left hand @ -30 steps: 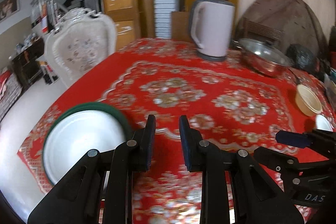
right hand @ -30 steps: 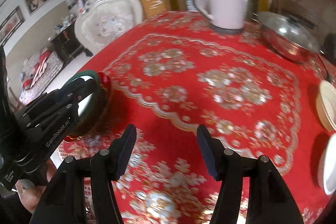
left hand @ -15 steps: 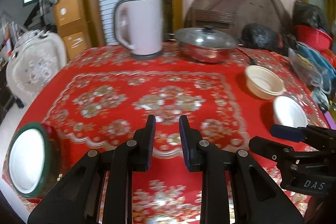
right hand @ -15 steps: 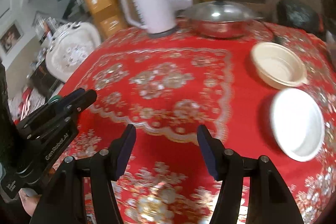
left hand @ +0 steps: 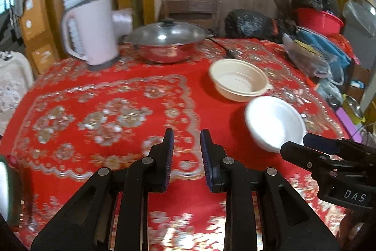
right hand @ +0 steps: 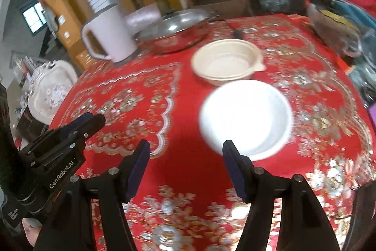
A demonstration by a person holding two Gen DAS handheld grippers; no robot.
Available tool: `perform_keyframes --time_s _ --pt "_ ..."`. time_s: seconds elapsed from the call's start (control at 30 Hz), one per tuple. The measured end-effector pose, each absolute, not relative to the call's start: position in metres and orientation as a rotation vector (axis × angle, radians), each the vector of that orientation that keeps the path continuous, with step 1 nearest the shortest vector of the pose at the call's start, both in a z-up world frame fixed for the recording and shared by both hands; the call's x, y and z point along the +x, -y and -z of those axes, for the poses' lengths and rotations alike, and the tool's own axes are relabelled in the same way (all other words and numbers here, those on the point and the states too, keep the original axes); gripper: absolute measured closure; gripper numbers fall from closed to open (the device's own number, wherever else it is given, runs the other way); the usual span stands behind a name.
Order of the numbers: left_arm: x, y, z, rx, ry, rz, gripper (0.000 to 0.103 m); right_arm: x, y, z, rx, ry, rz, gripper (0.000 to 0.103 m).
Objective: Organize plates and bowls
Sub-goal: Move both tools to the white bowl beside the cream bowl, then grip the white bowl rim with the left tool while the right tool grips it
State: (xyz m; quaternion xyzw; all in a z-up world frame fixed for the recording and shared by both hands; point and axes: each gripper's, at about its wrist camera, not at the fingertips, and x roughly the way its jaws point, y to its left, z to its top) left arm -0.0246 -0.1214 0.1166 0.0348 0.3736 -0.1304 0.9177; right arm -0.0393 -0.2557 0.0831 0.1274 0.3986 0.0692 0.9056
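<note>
A white bowl sits on the red patterned tablecloth, with a cream bowl just behind it. A green-rimmed white plate shows only as a sliver at the far left edge. My left gripper is shut with nothing in it, hovering over bare cloth left of the white bowl. My right gripper is open and its jaws are opening, nothing between them; its right finger overlaps the white bowl's near rim in its own view. In the left wrist view the right gripper points at that bowl's rim.
At the back of the table stand a pale kettle and a lidded steel pot. Bags and a red basin crowd the right side. An ornate chair stands past the table's left edge.
Both views have swung right across the table. The green-rimmed plate slid to the left edge, and both bowls came closer and more central. The right jaws stand slightly wider.
</note>
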Motion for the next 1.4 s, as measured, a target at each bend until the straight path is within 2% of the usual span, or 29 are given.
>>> perform_keyframes --time_s 0.17,0.47,0.93,1.1,1.2,1.4 --pt "-0.013 0.149 -0.111 0.053 -0.801 0.308 0.080 -0.046 0.291 -0.082 0.316 -0.803 -0.069 0.035" --pt "0.016 0.183 -0.096 0.032 -0.858 0.320 0.080 -0.028 0.336 -0.063 0.404 -0.822 0.010 0.034" --pt "0.050 0.220 -0.062 0.040 -0.974 0.353 0.080 0.006 0.345 -0.032 0.392 -0.872 0.002 0.036" --pt "0.055 0.230 -0.046 0.046 -1.025 0.400 0.080 0.008 0.346 -0.026 0.407 -0.868 -0.020 0.063" --pt "0.057 0.234 -0.035 0.081 -1.064 0.401 0.082 0.009 0.341 -0.026 0.380 -0.876 -0.025 0.070" --pt "0.054 0.222 -0.031 0.080 -1.075 0.392 0.085 0.008 0.327 -0.026 0.350 -0.884 -0.051 0.073"
